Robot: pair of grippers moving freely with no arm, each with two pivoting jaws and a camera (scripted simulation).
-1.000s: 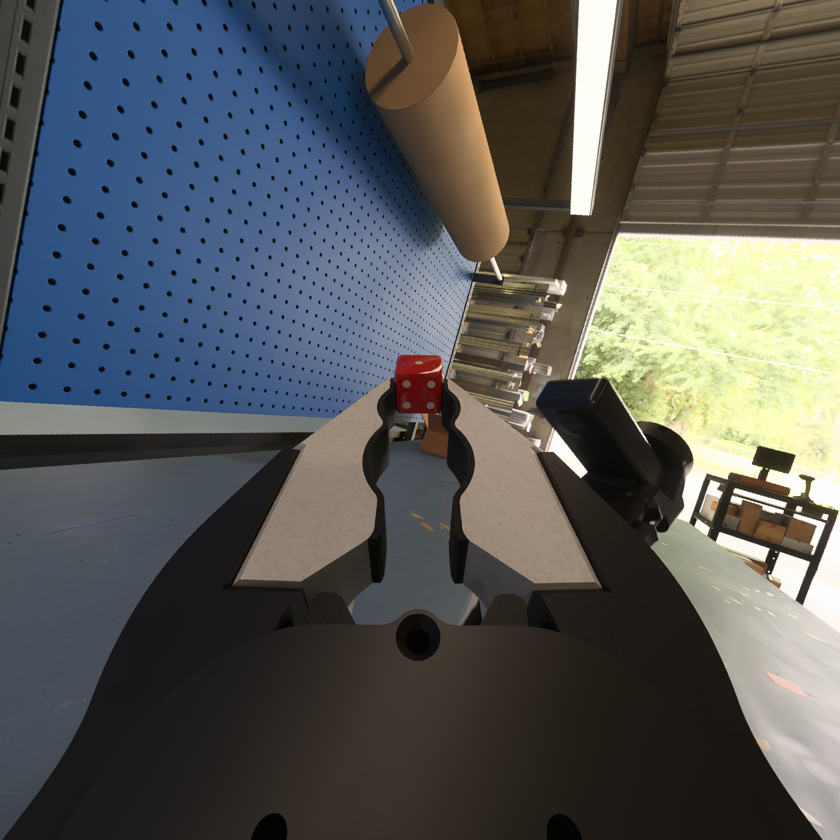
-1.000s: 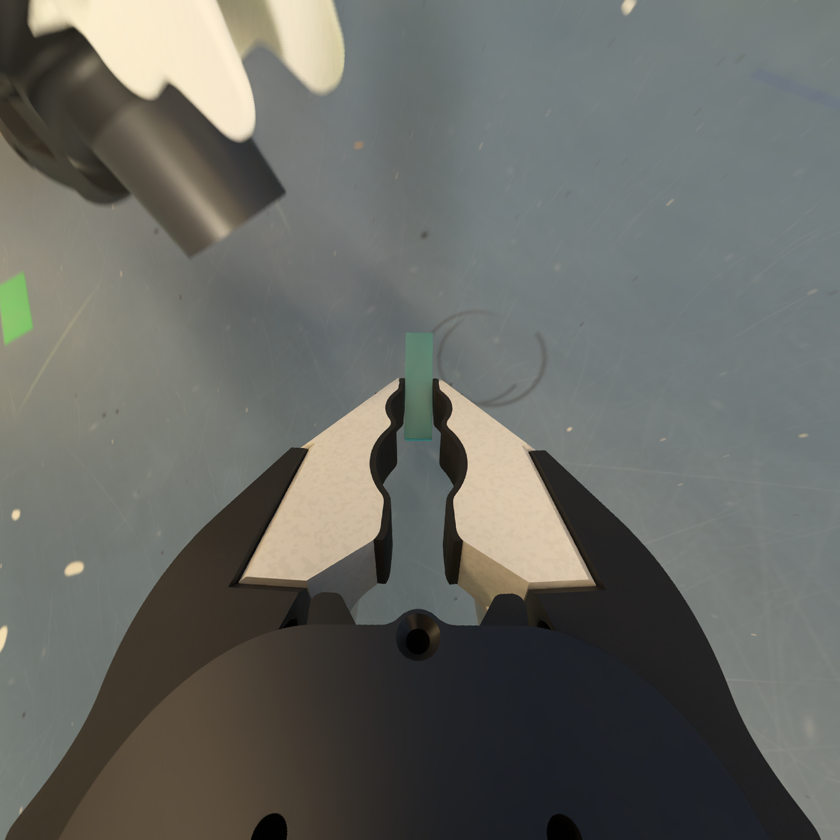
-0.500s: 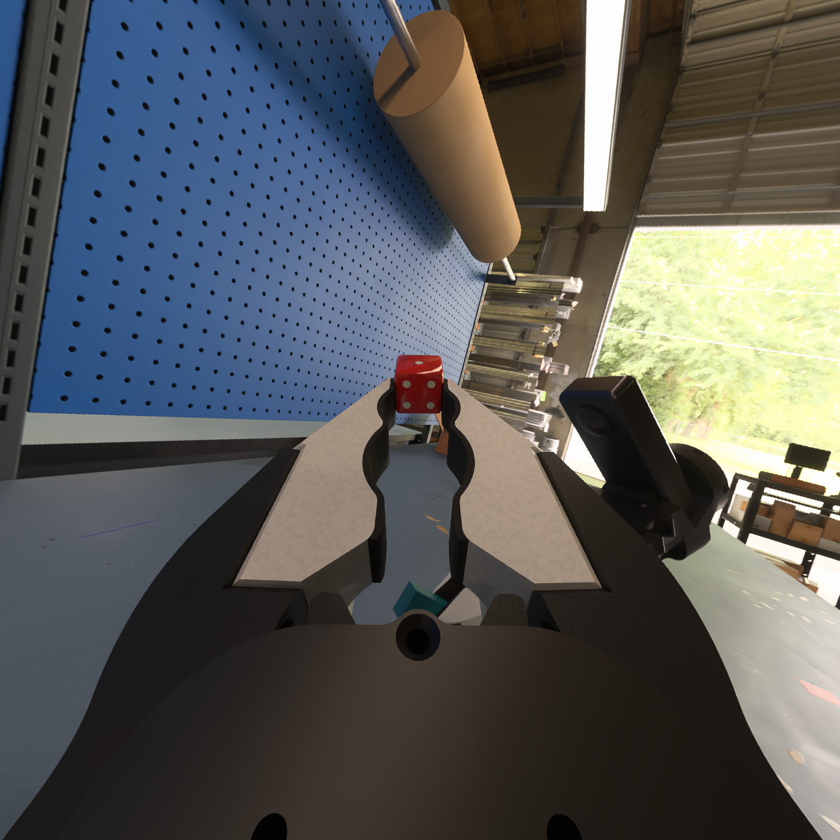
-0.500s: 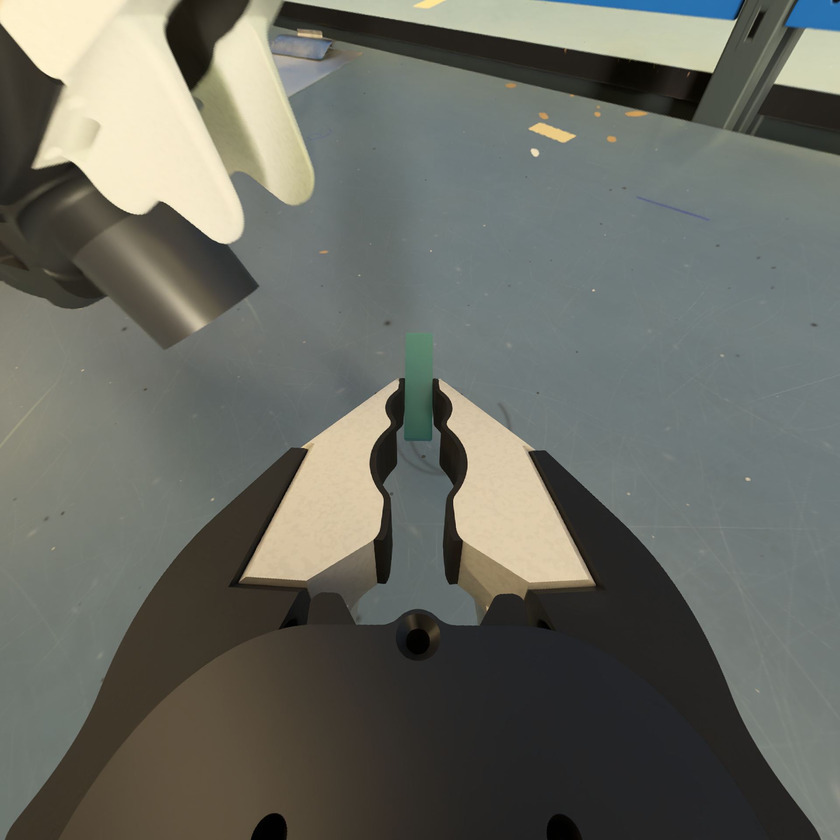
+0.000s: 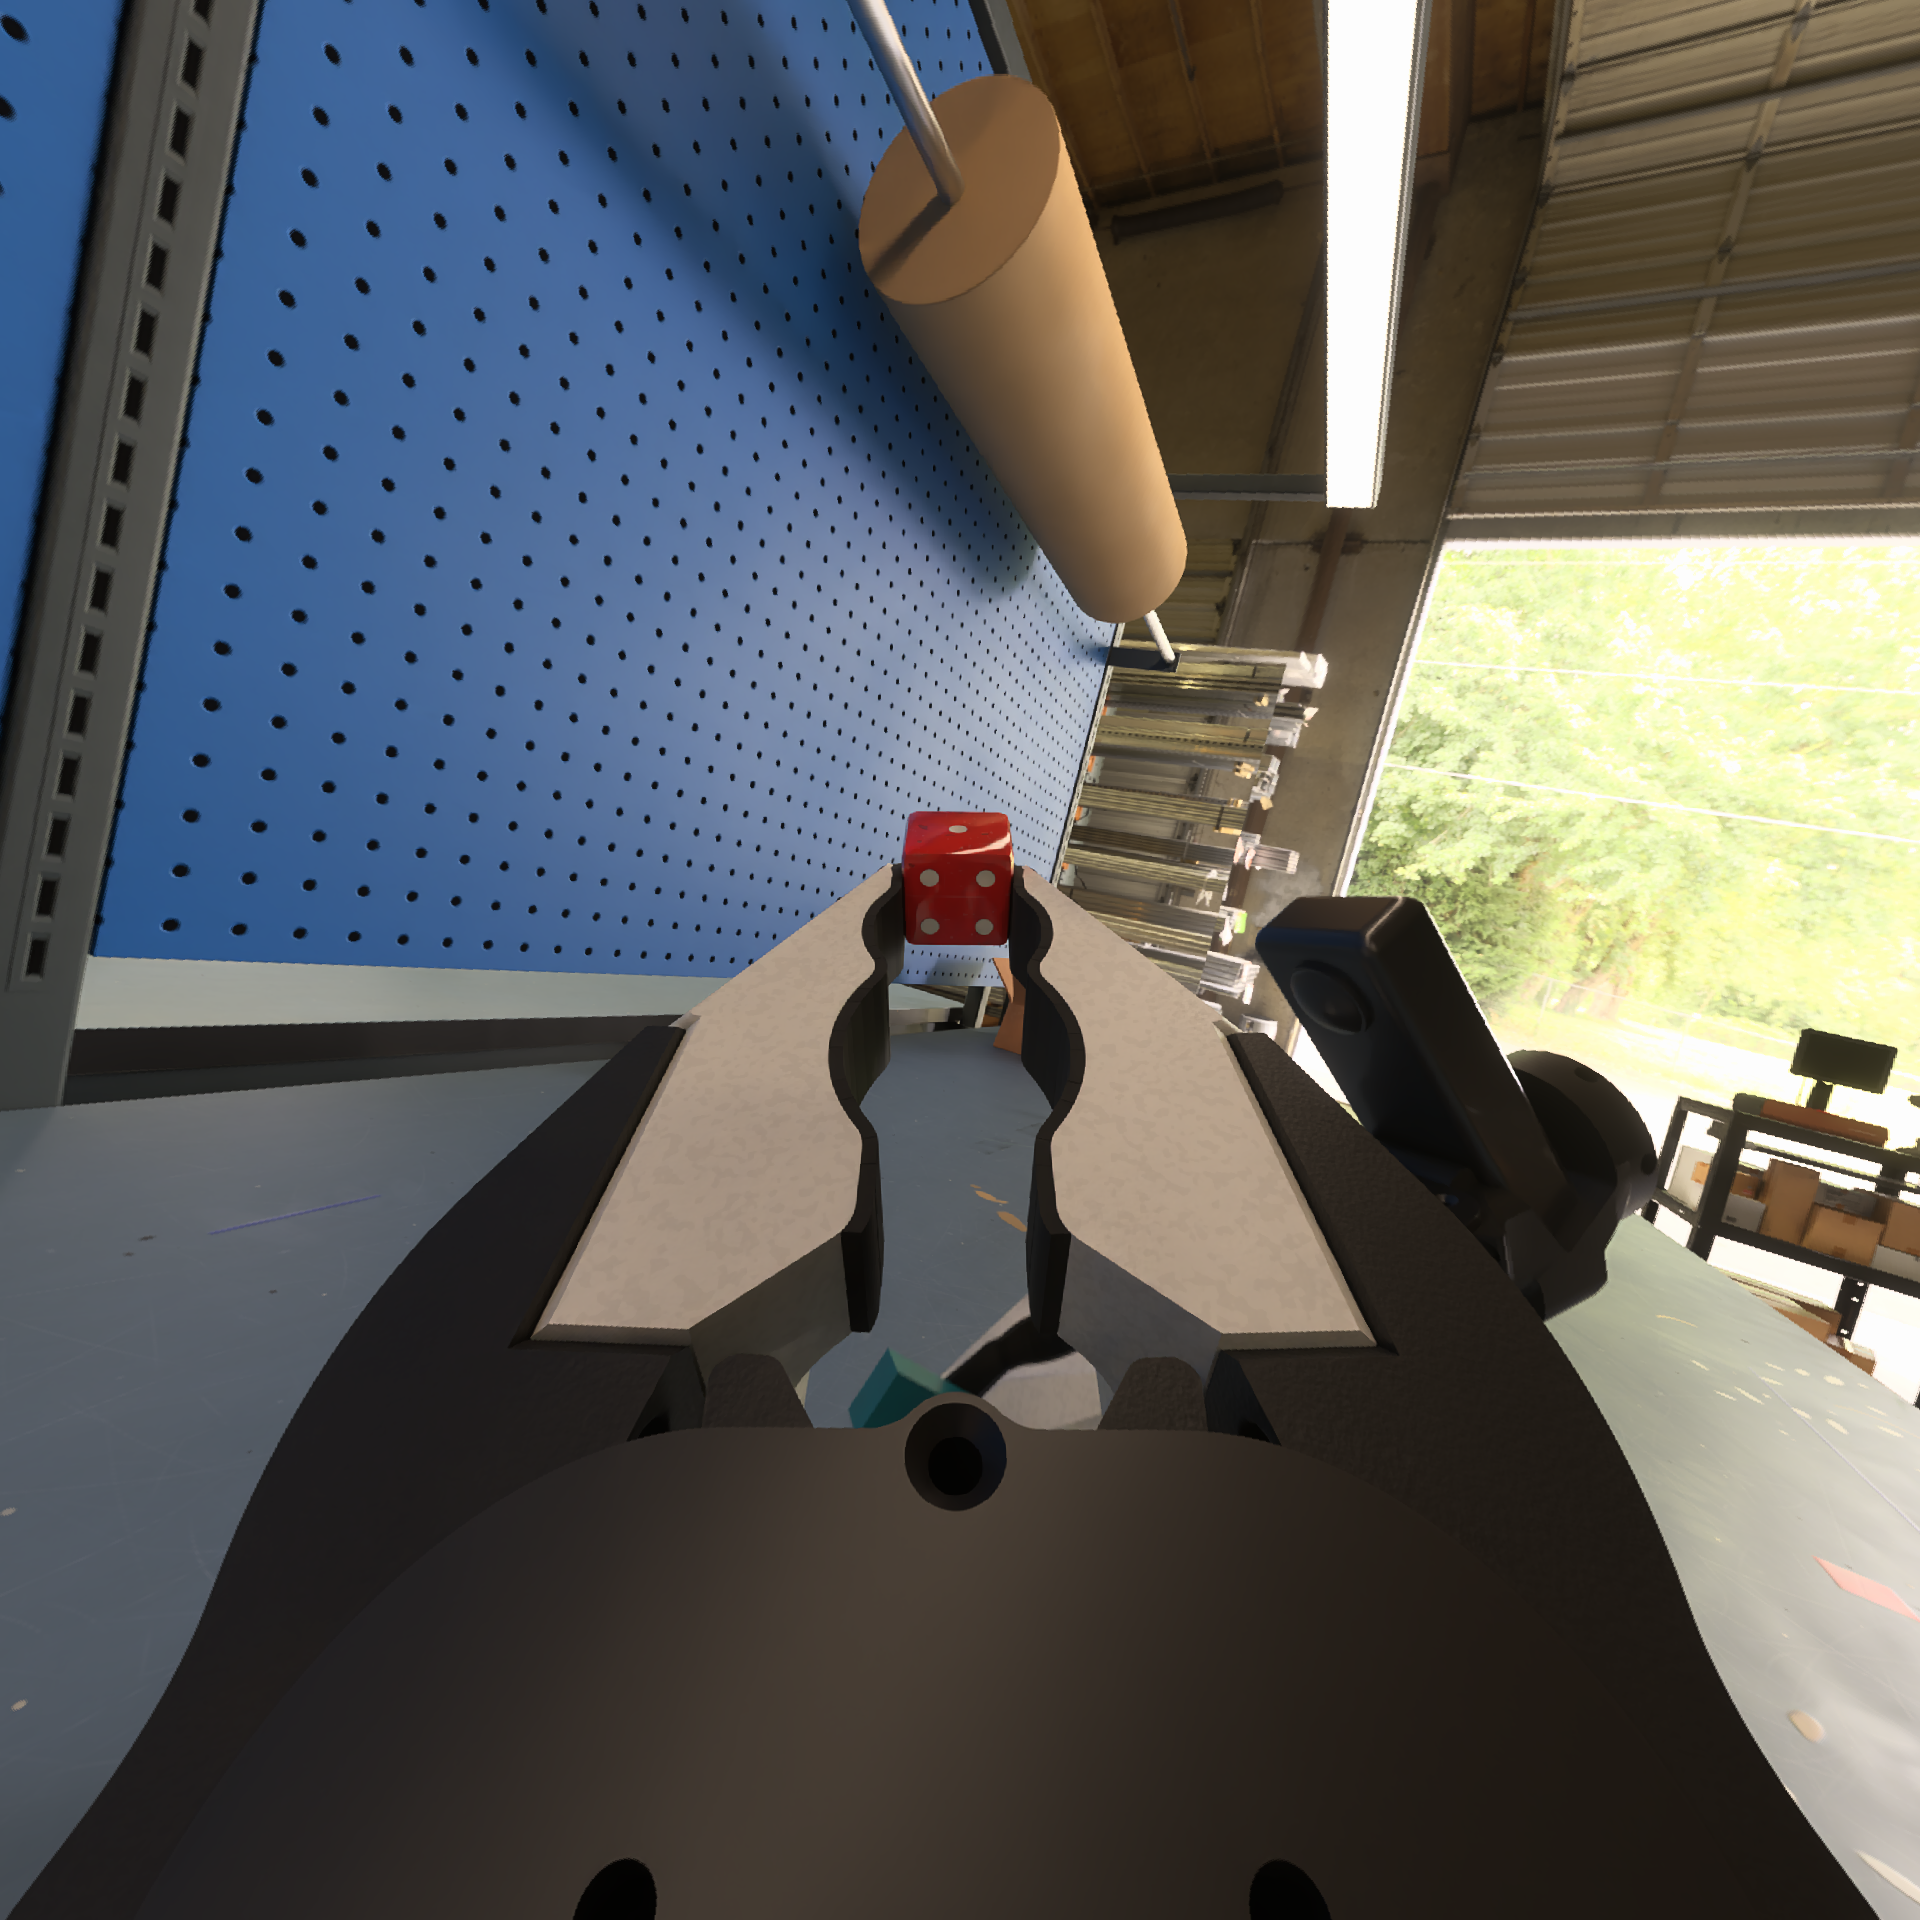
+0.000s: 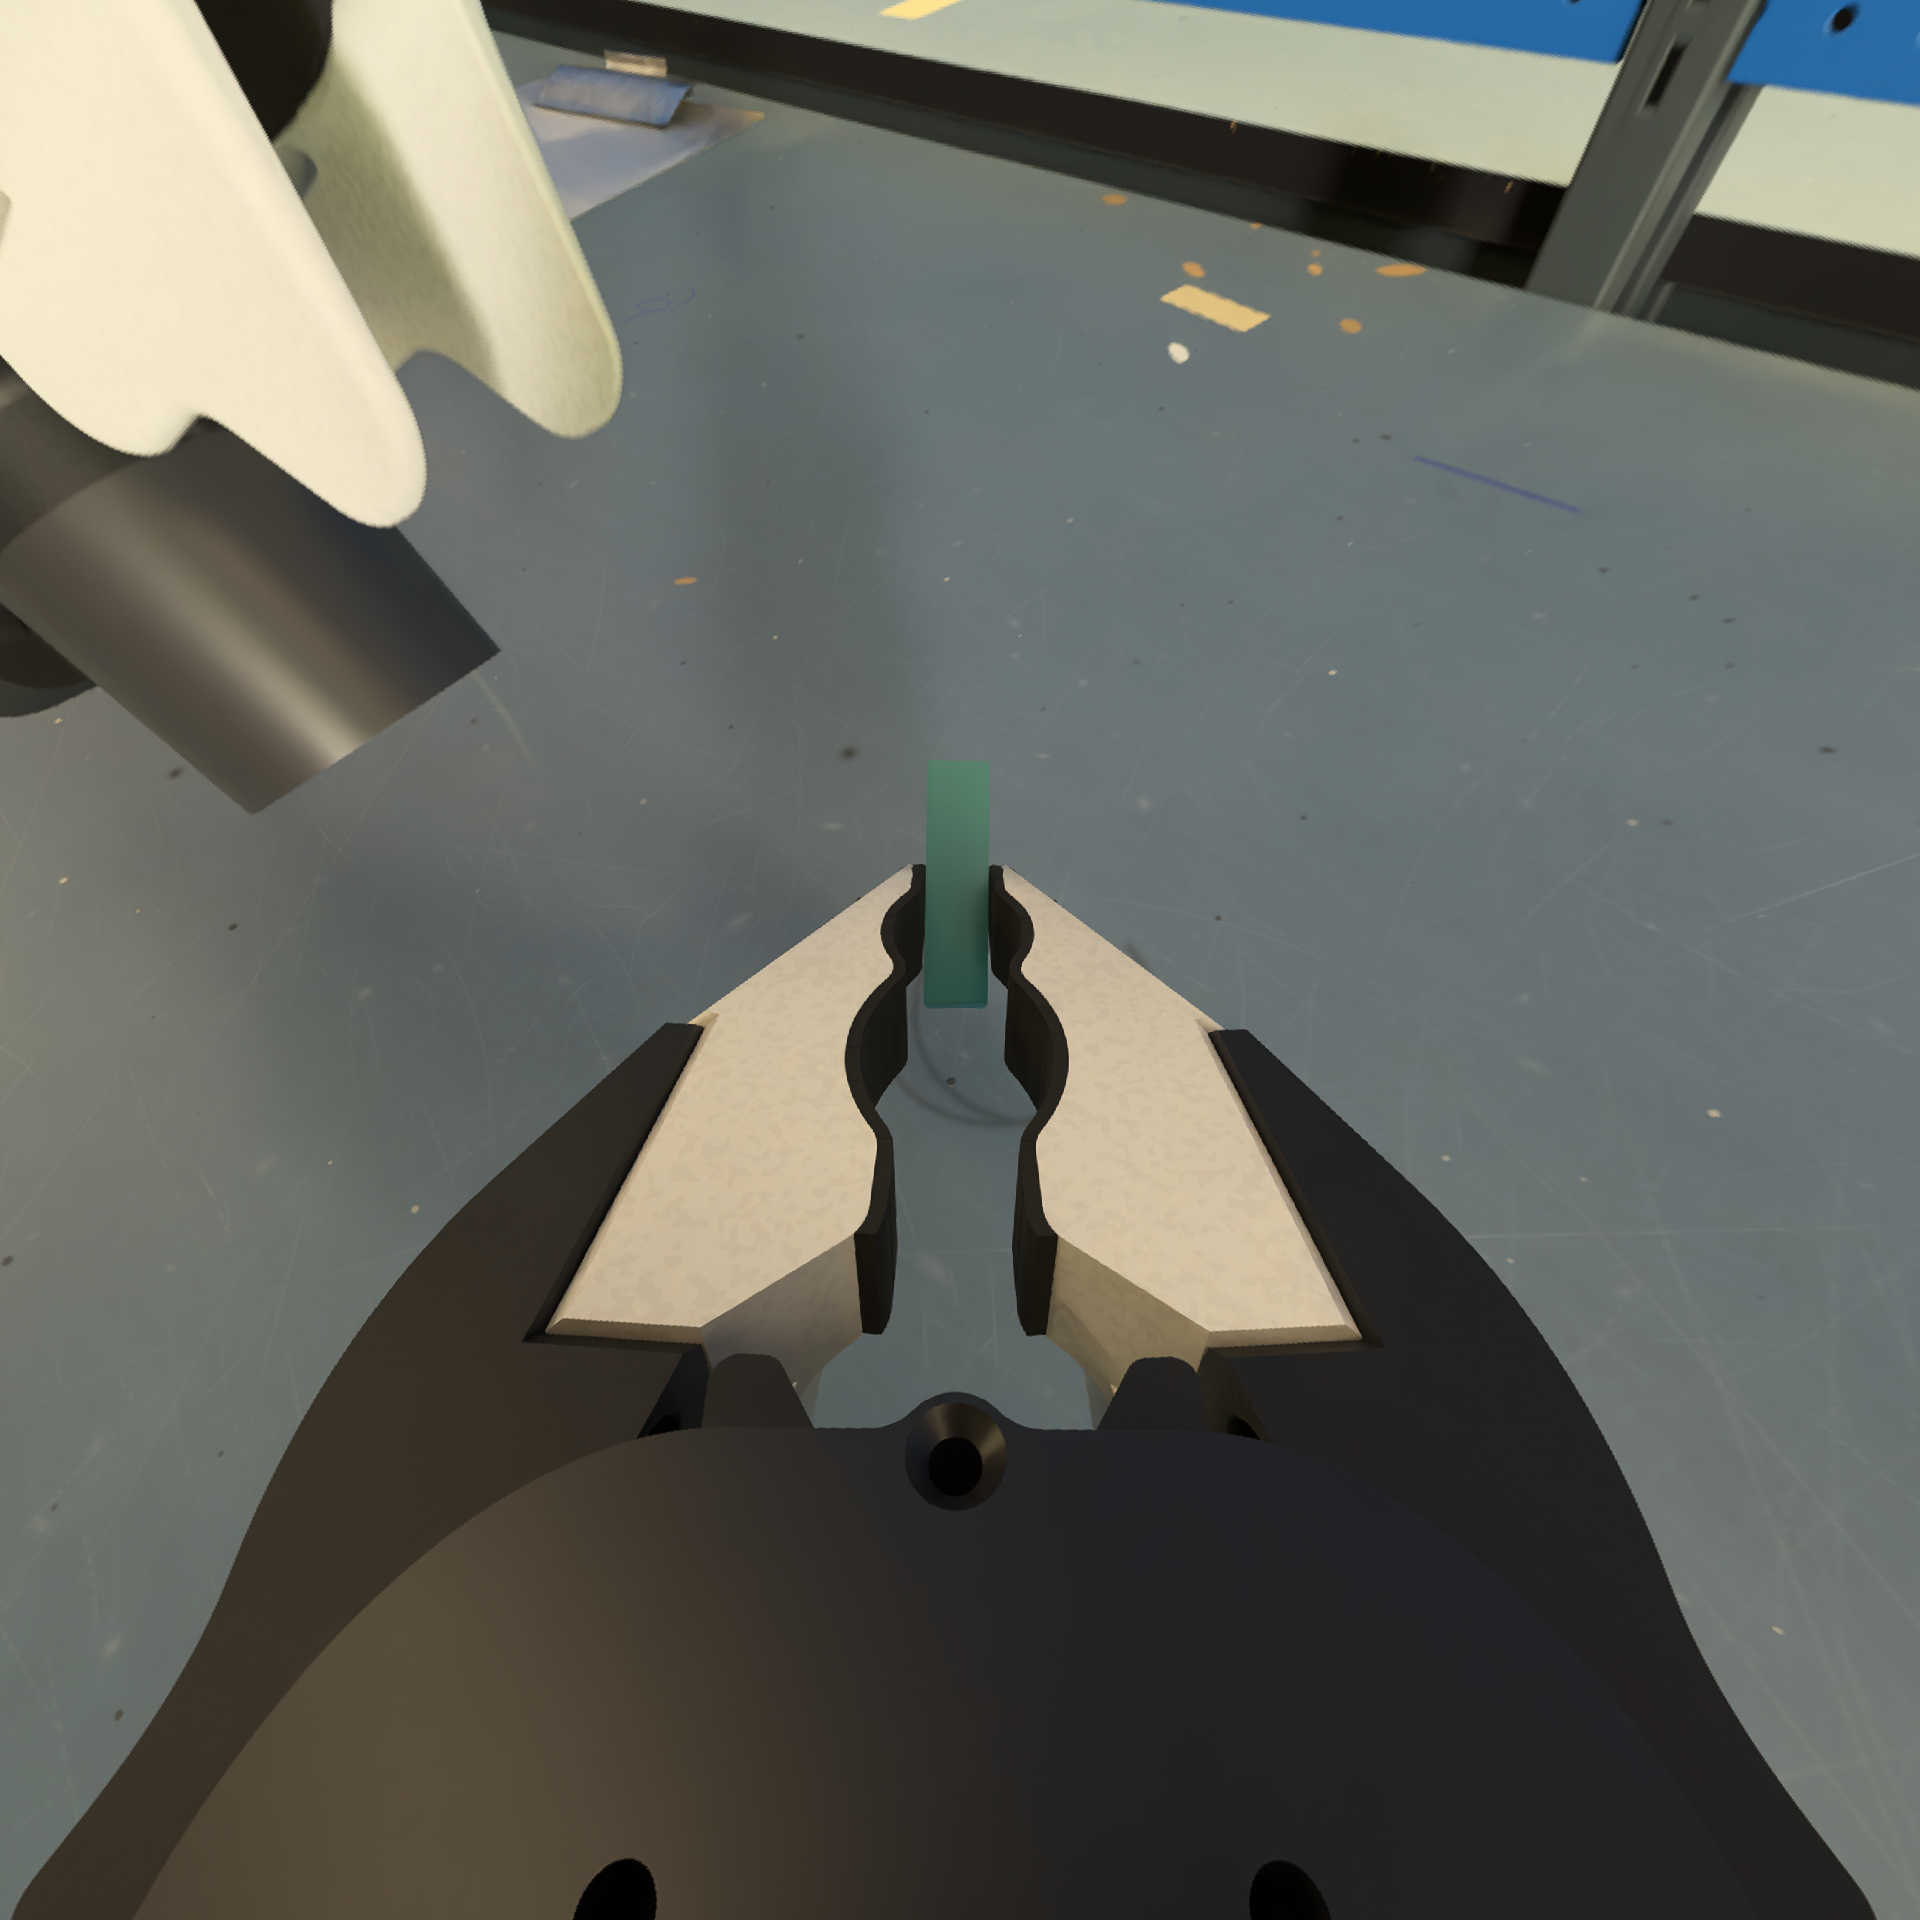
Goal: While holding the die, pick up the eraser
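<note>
Red die (image 5: 956, 881), white pips; green eraser (image 6: 956, 883); blue pegboard (image 5: 582, 499), black holes.

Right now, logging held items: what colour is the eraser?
Green; the eraser shows best in the right wrist view, clamped in the right gripper.

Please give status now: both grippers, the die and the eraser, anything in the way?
Left gripper shut on red die. Right gripper shut on green eraser, clear of the table. Nothing in the way.
</note>
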